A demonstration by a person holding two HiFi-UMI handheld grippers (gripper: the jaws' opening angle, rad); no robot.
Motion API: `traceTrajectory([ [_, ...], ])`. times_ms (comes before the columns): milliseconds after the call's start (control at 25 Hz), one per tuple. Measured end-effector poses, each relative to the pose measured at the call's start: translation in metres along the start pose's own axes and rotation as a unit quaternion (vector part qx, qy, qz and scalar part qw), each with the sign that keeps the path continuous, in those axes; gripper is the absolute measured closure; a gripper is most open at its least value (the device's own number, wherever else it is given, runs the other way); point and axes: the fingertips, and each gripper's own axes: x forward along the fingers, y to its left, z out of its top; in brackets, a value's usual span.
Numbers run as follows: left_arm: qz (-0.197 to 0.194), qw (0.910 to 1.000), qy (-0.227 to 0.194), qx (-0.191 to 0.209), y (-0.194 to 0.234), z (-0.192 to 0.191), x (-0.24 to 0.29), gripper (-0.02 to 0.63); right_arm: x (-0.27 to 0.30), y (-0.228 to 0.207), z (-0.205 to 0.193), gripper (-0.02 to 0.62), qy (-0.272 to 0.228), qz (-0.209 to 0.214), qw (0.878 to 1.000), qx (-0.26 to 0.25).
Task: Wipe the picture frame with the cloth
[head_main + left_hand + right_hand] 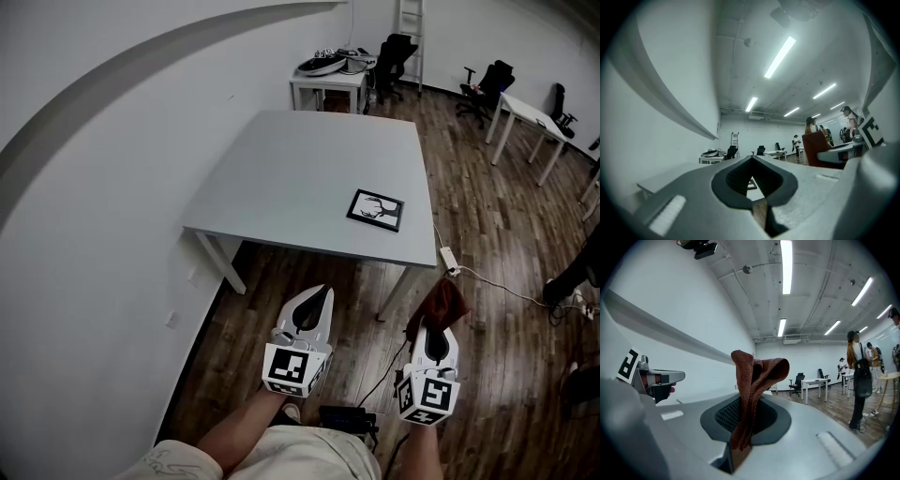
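near the worktop's [281, 187] front right corner the picture frame [376, 209] is lying flat. short of it, the right hand-held gripper [434, 328] is clamping the cloth [439, 302], the left hand-held gripper [319, 298] hovering closed, empty.

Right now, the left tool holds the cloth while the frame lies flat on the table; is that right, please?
Not quite: the right tool holds the cloth, as the right gripper view shows; the left tool is shut on nothing. The frame does lie flat on the table.
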Motion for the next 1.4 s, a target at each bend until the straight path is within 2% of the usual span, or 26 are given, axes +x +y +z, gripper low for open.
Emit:
traceTrajectory([
  [320, 0.013, 0.9999, 0.008, 0.001, -0.024, -0.007, 0.004, 0.606, -0.001, -0.018, -0.010, 0.535, 0.008, 0.021, 1.000, -0.002],
  [800, -0.002, 0.9999, 0.011, -0.001, -0.034, -0.016, 0.029, 0.606, 0.015, -0.032, -0.021, 0.535, 0.021, 0.016, 1.000, -0.004],
  [1400, -0.025, 0.9993, 0.004, -0.027, 0.021, -0.037, 0.117, 0.606, 0.107, -0.024, -0.029, 0.535, 0.047, -0.006, 0.999, -0.023],
])
